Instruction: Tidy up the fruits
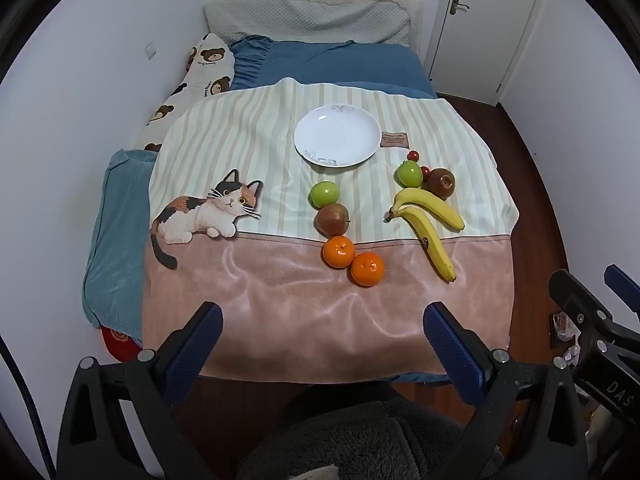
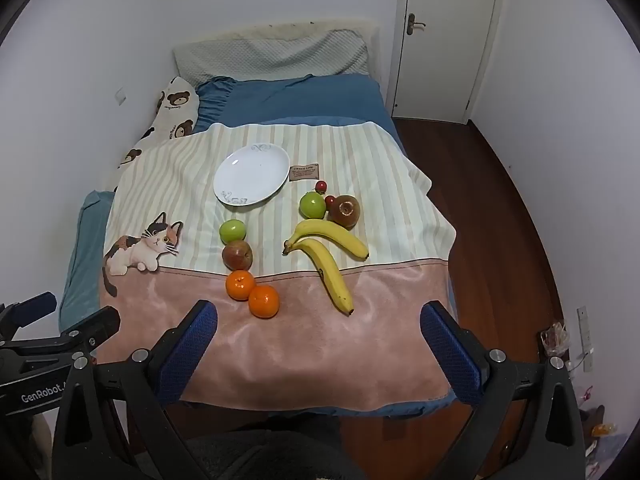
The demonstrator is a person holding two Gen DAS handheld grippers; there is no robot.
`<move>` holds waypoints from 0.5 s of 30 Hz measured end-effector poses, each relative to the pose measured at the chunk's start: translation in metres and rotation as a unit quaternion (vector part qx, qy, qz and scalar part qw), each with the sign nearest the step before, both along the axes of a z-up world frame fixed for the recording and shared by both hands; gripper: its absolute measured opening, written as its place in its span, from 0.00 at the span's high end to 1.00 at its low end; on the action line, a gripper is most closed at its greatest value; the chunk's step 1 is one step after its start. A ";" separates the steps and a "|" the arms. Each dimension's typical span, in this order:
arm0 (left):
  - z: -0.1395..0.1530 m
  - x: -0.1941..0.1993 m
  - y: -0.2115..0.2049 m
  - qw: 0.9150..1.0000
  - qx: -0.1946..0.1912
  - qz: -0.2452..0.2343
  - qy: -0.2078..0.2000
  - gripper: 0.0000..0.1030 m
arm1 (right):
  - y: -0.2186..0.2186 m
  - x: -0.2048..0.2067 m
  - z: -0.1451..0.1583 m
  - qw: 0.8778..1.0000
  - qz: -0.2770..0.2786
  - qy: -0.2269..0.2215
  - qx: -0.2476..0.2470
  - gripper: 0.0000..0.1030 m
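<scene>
A white plate (image 1: 338, 136) (image 2: 252, 175) lies bare on the striped blanket. In front of it sit a green apple (image 1: 324, 194) (image 2: 232, 231), a red apple (image 1: 332, 219) (image 2: 237, 255) and two oranges (image 1: 339, 251) (image 2: 240, 285). To the right lie two bananas (image 1: 430, 226) (image 2: 328, 258), another green apple (image 1: 409, 173) (image 2: 312, 205), a brown fruit (image 1: 440, 183) (image 2: 345, 210) and small red cherries (image 1: 413, 155) (image 2: 321, 187). My left gripper (image 1: 324, 354) and right gripper (image 2: 320, 350) hover open over the blanket's near edge, nothing between their fingers.
The blanket (image 1: 280, 300) with a cat picture (image 1: 208, 212) covers a blue bed (image 1: 340, 64). A bear-print pillow (image 1: 208, 64) lies against the left wall. Wooden floor (image 2: 500, 220) and a white door (image 2: 444, 40) are on the right.
</scene>
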State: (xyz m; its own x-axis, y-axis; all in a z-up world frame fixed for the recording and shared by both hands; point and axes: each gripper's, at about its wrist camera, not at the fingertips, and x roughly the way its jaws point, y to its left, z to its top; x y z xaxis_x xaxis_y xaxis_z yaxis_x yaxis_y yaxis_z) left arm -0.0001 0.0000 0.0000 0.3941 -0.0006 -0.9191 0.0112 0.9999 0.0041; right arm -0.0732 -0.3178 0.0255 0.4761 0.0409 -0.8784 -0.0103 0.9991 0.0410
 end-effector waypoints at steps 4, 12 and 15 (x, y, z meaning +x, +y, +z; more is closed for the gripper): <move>0.000 0.000 0.000 1.000 0.002 0.000 0.003 0.00 | 0.002 0.001 0.000 1.000 0.000 -0.002 0.000 0.00; 0.000 0.000 0.000 1.000 0.001 0.002 0.004 0.00 | 0.004 0.001 0.001 1.000 0.000 -0.003 -0.001 0.00; 0.000 0.000 -0.001 1.000 0.001 0.005 0.004 0.00 | 0.005 0.002 0.000 1.000 -0.001 -0.002 0.000 0.00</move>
State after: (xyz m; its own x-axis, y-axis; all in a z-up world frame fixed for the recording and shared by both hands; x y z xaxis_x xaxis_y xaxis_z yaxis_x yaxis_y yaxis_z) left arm -0.0005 -0.0007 -0.0004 0.3865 0.0057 -0.9223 0.0018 1.0000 0.0069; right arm -0.0711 -0.3128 0.0257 0.4801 0.0400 -0.8763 -0.0087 0.9991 0.0408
